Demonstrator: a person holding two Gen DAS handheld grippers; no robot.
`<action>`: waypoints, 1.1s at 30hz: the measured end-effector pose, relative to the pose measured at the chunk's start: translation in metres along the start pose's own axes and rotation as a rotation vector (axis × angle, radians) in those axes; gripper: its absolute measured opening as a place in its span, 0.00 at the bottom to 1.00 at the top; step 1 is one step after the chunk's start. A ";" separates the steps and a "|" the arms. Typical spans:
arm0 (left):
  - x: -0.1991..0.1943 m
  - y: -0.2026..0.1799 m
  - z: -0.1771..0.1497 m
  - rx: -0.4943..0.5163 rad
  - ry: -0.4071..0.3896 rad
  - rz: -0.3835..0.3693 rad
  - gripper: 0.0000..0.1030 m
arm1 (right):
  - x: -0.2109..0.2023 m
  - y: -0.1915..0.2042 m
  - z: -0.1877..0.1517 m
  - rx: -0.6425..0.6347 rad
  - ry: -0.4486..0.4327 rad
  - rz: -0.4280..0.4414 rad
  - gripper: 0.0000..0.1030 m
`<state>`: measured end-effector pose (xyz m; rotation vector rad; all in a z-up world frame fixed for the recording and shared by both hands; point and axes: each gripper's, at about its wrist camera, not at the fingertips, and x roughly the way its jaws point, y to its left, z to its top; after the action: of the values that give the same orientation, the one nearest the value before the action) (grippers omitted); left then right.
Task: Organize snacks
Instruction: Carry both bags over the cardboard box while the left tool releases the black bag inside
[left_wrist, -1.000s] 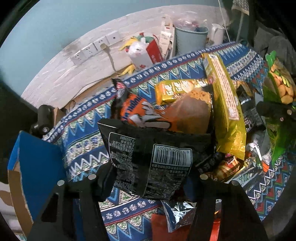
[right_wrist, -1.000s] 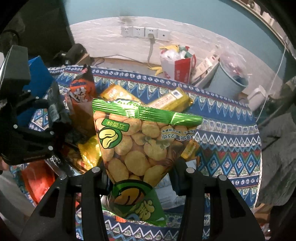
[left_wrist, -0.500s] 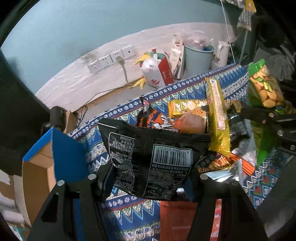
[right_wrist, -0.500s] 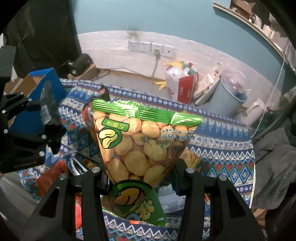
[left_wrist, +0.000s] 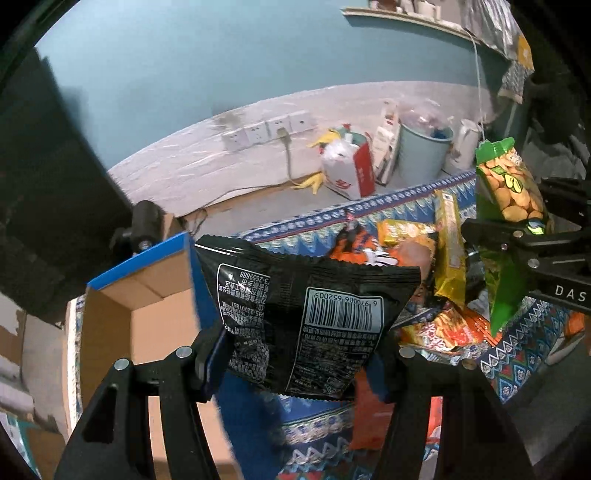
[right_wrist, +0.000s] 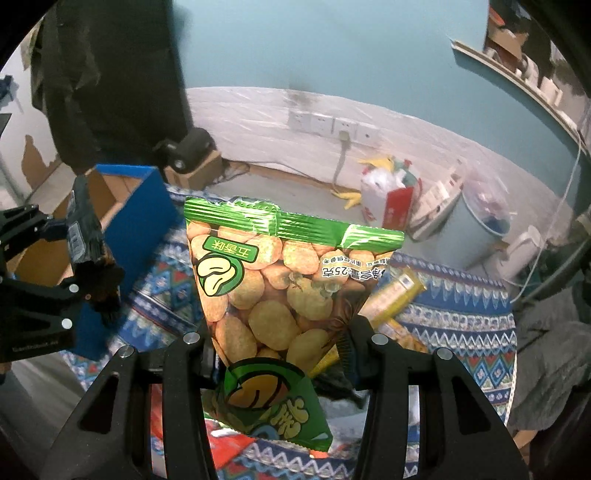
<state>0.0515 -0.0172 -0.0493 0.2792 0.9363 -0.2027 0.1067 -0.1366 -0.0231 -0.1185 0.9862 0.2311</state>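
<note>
My left gripper (left_wrist: 295, 354) is shut on a black snack bag (left_wrist: 306, 314) with a barcode, held in the air beside an open blue cardboard box (left_wrist: 110, 332) at the left. My right gripper (right_wrist: 280, 350) is shut on a green bag of broad beans (right_wrist: 280, 288), held above the patterned blue cloth (right_wrist: 454, 317). The green bag (left_wrist: 509, 192) and right gripper also show at the right of the left wrist view. The left gripper and black bag (right_wrist: 83, 229) show at the left of the right wrist view, near the blue box (right_wrist: 136, 206).
A pile of snack packs lies on the cloth: an orange bag (left_wrist: 362, 251), a long yellow pack (left_wrist: 448, 251), red and foil packs (left_wrist: 439, 328). Behind on the floor stand a grey bin (left_wrist: 424, 155), a white and red bag (left_wrist: 347, 170) and wall sockets (left_wrist: 266, 129).
Both grippers have risen with their bags, so the snack pile looks lower and farther. The left gripper has swung left, bringing the blue box's open inside into view.
</note>
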 end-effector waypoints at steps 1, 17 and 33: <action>-0.004 0.006 -0.002 -0.011 -0.006 0.002 0.61 | -0.001 0.005 0.003 -0.005 -0.003 0.004 0.45; -0.033 0.088 -0.030 -0.173 -0.041 0.050 0.61 | 0.006 0.101 0.047 -0.104 -0.026 0.092 0.45; -0.022 0.166 -0.074 -0.330 0.046 0.134 0.61 | 0.035 0.197 0.083 -0.182 -0.001 0.186 0.45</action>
<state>0.0305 0.1644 -0.0489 0.0410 0.9767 0.0831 0.1442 0.0758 -0.0061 -0.1934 0.9743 0.4918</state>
